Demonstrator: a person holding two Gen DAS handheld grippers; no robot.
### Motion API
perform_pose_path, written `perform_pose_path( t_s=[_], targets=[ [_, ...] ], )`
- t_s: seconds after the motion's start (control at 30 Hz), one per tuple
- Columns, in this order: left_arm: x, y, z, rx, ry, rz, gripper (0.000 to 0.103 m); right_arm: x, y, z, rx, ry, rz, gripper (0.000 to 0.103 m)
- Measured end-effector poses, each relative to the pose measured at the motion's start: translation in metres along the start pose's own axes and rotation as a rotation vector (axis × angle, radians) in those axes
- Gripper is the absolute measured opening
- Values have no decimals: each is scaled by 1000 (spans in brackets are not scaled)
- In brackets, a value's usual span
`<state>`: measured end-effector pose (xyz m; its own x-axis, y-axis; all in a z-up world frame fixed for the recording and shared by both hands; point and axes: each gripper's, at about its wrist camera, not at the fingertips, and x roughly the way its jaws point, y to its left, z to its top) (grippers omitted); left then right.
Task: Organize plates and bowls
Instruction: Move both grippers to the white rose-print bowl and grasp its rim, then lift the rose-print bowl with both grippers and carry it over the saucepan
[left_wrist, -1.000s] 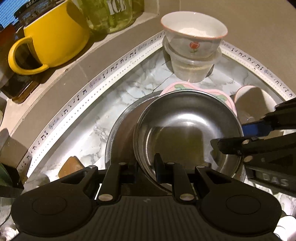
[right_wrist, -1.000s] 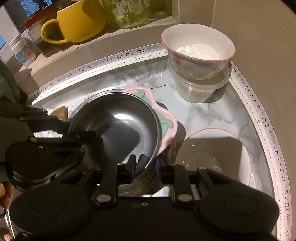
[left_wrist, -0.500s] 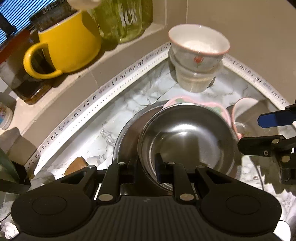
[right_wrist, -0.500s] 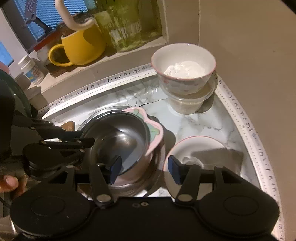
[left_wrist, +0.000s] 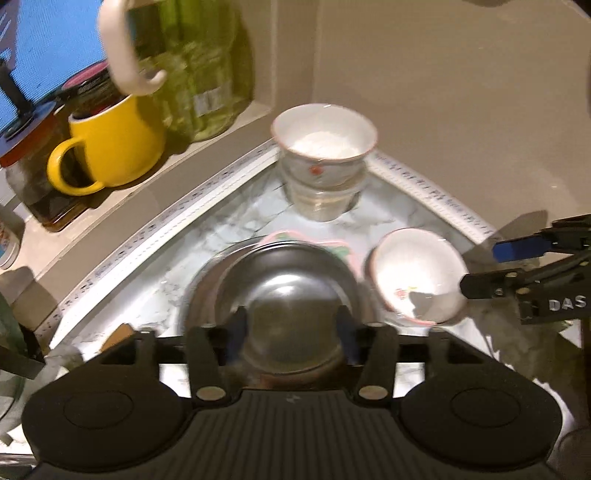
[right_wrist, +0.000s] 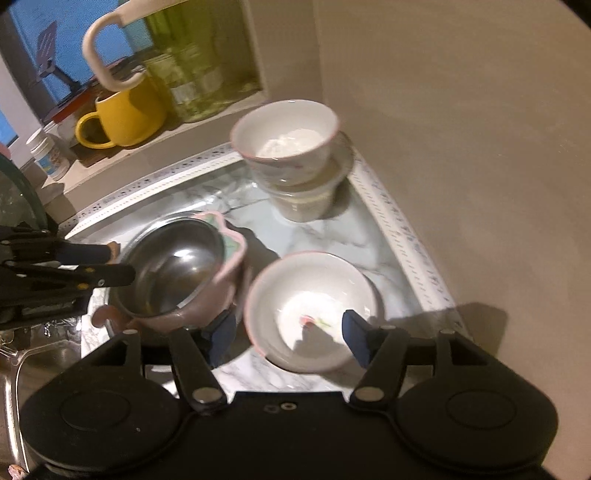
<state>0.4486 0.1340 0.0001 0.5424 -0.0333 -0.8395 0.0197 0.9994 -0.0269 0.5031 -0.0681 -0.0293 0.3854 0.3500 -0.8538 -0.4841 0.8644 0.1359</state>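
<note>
Both sets of jaws are spreading apart and grip nothing: the left gripper (left_wrist: 290, 332) hangs over the steel bowl (left_wrist: 291, 291), its blue pads clear of the rim, and the right gripper (right_wrist: 288, 332) straddles the empty white bowl (right_wrist: 314, 310) without touching it. The steel bowl sits nested in a pink dish (right_wrist: 231, 254) on the marble counter (right_wrist: 332, 236), the white bowl just beside it at three o'clock. At twelve o'clock, in the corner, a flour-filled bowl (left_wrist: 325, 147) rests on a plastic tub (left_wrist: 321, 199).

Yellow mug (left_wrist: 118, 146), pink-rimmed white bowl (right_wrist: 312, 310) (marble-veined counter (right_wrist: 332, 236))
</note>
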Motion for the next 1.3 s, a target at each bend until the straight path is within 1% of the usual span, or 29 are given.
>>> perform_pose_path(
  t_s=[0.03,0.2,0.3,0.37,0.47,0.57,0.63,0.67,0.73,0.77,0.83,1.07,1.2,1.3],
  targets=[
    [-2,-5,-1,4,-7,-10,60,-1,-3,-2,6,0,0,64],
    [-3,-25,-4,-20,-21,-65,61,0,-19,-13,40,10,-1,64],
    [-2,-35,-8,-43,-57,-78,62,11,-25,-20,74,23,-3,64],
    [-1,-39,-11,-64,-76,-98,72,21,-29,-24,102,31,-12,64],
    [0,-44,-14,-89,-92,-114,74,38,-34,-26,151,26,-41,63],
    [3,-45,-14,-105,-83,-106,74,53,-43,-25,218,32,-48,55],
    [5,-44,-15,-112,-79,-101,74,62,-48,-26,262,40,-37,42],
    [5,-44,-16,-112,-77,-100,74,65,-49,-25,275,45,-35,39],
    [6,-44,-16,-111,-73,-94,74,70,-50,-25,292,48,-41,27],
    [7,-44,-17,-109,-71,-96,74,72,-49,-25,294,50,-39,24],
    [8,-44,-18,-100,-68,-100,74,74,-47,-24,277,52,-58,13],
    [11,-51,-16,-70,-59,-111,74,69,-42,-26,167,50,-82,13],
    [15,-59,-16,-40,-50,-125,74,63,-45,-33,95,62,-75,13],
    [18,-68,-17,-11,-42,-152,74,56,-50,-42,38,76,-64,13]
  ],
)
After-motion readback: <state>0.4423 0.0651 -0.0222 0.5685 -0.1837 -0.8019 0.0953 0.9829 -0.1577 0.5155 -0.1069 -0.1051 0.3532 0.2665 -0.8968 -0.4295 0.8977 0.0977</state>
